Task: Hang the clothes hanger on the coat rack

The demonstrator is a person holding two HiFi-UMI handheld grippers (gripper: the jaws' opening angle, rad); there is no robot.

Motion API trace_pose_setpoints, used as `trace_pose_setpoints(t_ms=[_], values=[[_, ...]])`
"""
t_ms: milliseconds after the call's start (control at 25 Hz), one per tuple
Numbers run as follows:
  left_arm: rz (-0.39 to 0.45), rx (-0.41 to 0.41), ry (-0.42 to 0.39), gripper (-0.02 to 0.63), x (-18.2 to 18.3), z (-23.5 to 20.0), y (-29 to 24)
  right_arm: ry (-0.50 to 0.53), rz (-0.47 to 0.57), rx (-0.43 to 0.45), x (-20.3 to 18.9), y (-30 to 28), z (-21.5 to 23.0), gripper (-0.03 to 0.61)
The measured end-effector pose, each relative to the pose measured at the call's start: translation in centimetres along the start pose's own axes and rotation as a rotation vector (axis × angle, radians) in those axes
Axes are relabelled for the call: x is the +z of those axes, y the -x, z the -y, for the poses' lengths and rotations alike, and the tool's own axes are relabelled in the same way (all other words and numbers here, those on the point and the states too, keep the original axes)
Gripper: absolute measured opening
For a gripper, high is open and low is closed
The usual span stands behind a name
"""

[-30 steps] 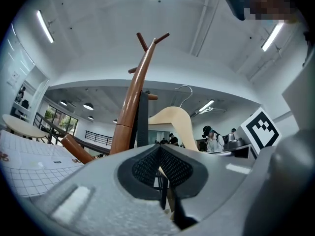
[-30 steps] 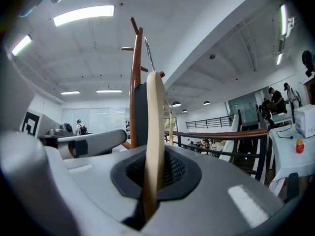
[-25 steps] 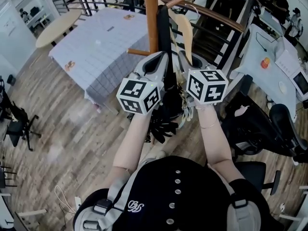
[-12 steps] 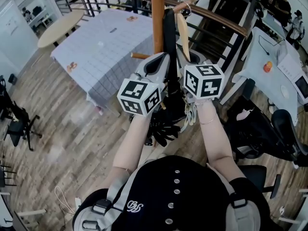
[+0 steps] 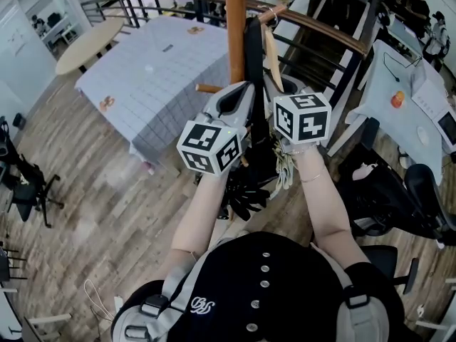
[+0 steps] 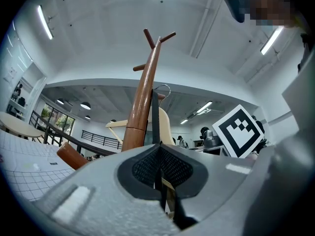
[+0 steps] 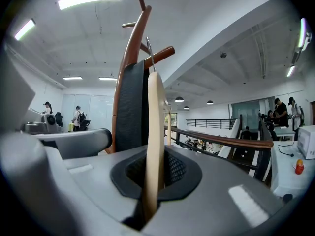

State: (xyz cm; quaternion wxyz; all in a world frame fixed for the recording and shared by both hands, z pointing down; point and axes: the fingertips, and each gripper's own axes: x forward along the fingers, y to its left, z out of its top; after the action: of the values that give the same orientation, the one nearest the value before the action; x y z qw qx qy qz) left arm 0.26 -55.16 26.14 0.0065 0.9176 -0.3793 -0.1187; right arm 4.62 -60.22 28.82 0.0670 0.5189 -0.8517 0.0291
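The brown wooden coat rack pole (image 5: 235,27) rises just beyond both grippers, also in the left gripper view (image 6: 141,97) and the right gripper view (image 7: 129,43). A pale wooden hanger (image 5: 270,52) with a black garment (image 5: 252,48) on it stands edge-on against the pole. Its metal hook (image 7: 149,50) sits close by a short peg (image 7: 160,55); whether it rests on the peg I cannot tell. My right gripper (image 7: 153,167) is shut on the hanger's arm (image 7: 155,132). My left gripper (image 6: 158,149) is shut on the garment's thin edge (image 6: 155,117).
A table with a checked cloth (image 5: 157,70) stands beyond the rack to the left, and an oval table (image 5: 85,41) behind it. A curved railing (image 5: 320,27) runs behind the pole. Office chairs (image 5: 385,191) and a desk (image 5: 413,84) crowd the right side.
The hanger has swung from showing its broad face to edge-on and moved in toward the pole. Both grippers shifted slightly with it and kept their grips.
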Motion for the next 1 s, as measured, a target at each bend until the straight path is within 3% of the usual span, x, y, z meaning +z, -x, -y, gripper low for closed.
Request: trace_pose_setpoints(t_ms=[640, 1000], values=[[-0.017, -0.006, 0.035, -0.003, -1.3, -0.1, -0.2, 0.072, -0.043, -0.048, -2.0, -0.6, 0.6, 0.018], [-0.032, -0.013, 0.035, -0.002, -1.9, 0.4, -0.1, 0.125, -0.001, -0.042, -0.8, 0.4, 0.5, 0.045]])
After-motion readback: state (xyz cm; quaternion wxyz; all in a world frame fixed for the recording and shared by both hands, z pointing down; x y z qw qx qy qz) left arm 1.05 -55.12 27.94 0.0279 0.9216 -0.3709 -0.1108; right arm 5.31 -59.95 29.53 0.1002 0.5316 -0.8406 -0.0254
